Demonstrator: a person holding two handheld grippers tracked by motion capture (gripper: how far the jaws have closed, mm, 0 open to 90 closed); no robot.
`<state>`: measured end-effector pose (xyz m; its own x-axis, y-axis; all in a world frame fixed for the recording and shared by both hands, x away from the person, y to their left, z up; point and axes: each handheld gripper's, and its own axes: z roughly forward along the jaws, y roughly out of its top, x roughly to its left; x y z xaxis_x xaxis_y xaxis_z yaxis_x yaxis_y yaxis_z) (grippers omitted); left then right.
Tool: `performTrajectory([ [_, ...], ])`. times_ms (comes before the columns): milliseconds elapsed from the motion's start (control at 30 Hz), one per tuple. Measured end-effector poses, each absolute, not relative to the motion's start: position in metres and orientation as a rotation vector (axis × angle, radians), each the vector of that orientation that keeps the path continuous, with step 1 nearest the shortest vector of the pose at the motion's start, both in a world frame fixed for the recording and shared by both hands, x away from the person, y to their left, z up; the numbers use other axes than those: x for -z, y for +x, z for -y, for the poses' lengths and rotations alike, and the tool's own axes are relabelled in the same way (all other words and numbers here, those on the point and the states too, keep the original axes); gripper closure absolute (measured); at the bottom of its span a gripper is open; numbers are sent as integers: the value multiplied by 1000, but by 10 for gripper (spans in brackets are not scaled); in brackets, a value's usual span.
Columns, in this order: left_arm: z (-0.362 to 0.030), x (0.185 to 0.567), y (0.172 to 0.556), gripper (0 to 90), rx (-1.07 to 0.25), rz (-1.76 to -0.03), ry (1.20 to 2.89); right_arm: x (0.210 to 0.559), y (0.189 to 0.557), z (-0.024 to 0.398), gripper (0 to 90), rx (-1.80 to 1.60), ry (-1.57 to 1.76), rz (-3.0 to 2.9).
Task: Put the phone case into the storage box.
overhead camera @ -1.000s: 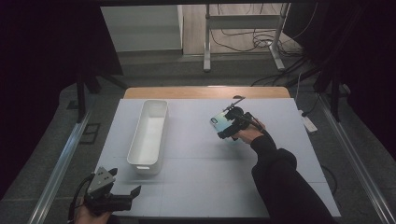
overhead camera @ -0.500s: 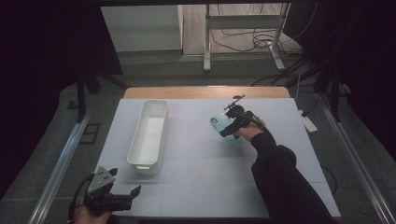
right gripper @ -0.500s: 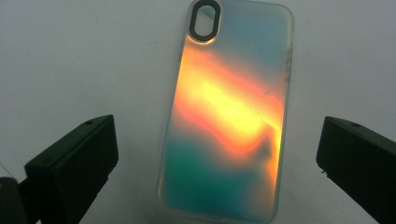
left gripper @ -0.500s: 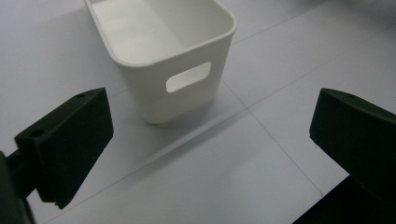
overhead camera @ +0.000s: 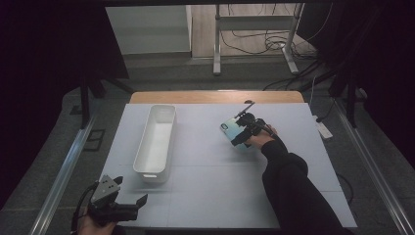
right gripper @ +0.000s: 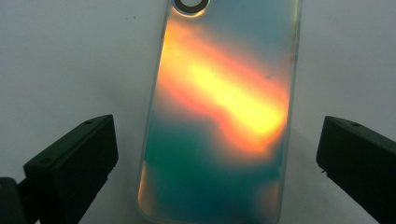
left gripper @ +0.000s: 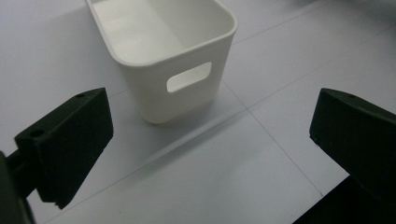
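An iridescent phone case (right gripper: 224, 116), teal with an orange-yellow sheen and a camera hole at its far end, lies flat on the white table. My right gripper (right gripper: 217, 158) stands open right over it, one jaw on each side of the case, not touching it. In the high view the case (overhead camera: 231, 129) lies right of centre with the right gripper (overhead camera: 243, 131) over its near end. A long white bin (overhead camera: 156, 139) with a handle slot (left gripper: 189, 77) stands left of centre, empty. My left gripper (left gripper: 210, 154) is open just before the bin's near end (left gripper: 177, 88), at the table's front left (overhead camera: 128, 208).
The white table (overhead camera: 210, 186) has a wooden strip along its far edge (overhead camera: 215, 96). Beyond it are a metal stand (overhead camera: 254, 29), cables on the floor and a power strip (overhead camera: 323, 128) off the right side. The person's dark sleeve (overhead camera: 293, 196) crosses the front right.
The right gripper has crept slightly forward over the phone case. The left gripper has not moved.
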<state>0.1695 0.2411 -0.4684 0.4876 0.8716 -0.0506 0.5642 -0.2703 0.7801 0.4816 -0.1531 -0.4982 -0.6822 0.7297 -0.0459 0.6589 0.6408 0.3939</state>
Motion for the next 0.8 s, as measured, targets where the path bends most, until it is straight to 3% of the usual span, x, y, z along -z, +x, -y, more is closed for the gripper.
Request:
performTrajectory([
  [633, -241, 468, 169, 4, -511, -1187, 1967, 515, 482, 153, 4, -508, 1129, -2677],
  [800, -241, 468, 169, 6, -513, -1186, 1964, 510, 480, 155, 155, -537, 1095, -2688],
])
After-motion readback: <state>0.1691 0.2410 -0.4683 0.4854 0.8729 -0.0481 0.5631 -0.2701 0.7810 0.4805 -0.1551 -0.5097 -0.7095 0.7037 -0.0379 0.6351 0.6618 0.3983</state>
